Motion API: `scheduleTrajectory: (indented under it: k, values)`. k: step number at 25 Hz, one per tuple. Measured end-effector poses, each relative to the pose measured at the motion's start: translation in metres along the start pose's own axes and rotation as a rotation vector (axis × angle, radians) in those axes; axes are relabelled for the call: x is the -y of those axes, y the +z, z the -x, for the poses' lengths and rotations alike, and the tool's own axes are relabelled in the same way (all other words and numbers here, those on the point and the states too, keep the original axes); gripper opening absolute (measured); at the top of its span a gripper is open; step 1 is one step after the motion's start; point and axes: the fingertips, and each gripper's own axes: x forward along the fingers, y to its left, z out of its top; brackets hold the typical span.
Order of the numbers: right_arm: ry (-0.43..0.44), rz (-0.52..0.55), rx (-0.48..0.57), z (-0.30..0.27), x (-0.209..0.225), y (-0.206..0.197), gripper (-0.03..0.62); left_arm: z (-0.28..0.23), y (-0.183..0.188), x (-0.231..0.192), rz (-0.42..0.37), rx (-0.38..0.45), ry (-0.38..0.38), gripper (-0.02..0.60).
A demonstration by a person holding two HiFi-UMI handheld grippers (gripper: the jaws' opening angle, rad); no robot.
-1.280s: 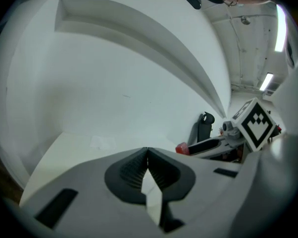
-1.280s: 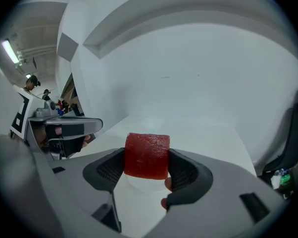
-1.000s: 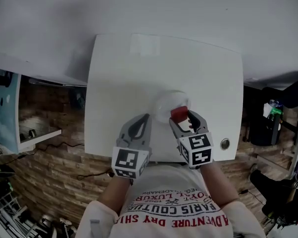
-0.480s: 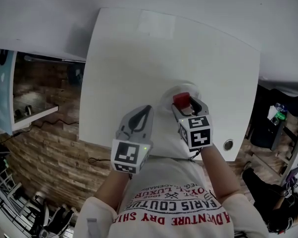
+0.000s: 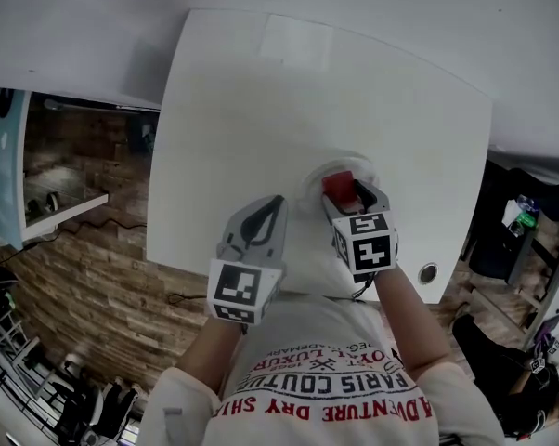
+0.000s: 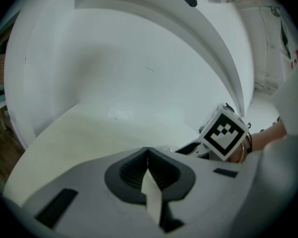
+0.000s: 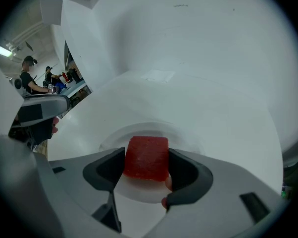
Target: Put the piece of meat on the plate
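Left tongs (image 5: 278, 203) were clenched on nothing, over the near edge of the surface (image 5: 261, 110). Right tongs (image 5: 351, 198) gripped the red piece of meat (image 7: 146, 157) by its sides, over the white plate (image 7: 191, 135); contact was not discernible. Risk: release from height or off-centre could tumble it past the rim.

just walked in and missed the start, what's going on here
A person works over a white table with a gripper in each hand. The right gripper has its jaws closed on a red piece of meat, holding it right over the white plate; it has not let go yet. The left gripper is shut and empty, off to the plate's left near the table's front edge.
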Motion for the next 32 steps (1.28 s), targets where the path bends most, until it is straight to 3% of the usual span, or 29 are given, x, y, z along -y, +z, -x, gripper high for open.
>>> scheduleTrajectory:
  k: [7,16,17,19,24,32]
  values:
    - [-0.008,-0.014,0.038,-0.002,0.002,0.005,0.279,-0.001,0.000,0.011,-0.006,-0.008,-0.022,0.006]
    - [-0.060,-0.040,0.180,0.028,0.004,0.029,0.287,0.007,0.015,0.019,-0.021,0.017,-0.033,0.006]
    - [-0.066,-0.056,0.193,0.035,0.005,0.030,0.268,0.008,0.019,0.020,-0.025,0.023,-0.037,0.006]
    - [-0.076,-0.099,0.224,0.049,0.007,0.033,0.153,0.010,0.028,0.025,-0.037,0.039,-0.047,0.006]
    - [-0.113,-0.176,0.306,0.084,0.012,0.039,0.055,0.020,0.048,0.038,-0.077,0.079,-0.078,0.006]
    - [-0.182,-0.241,0.491,0.149,0.024,0.053,0.012,0.041,0.094,0.051,-0.139,0.183,-0.088,0.006]
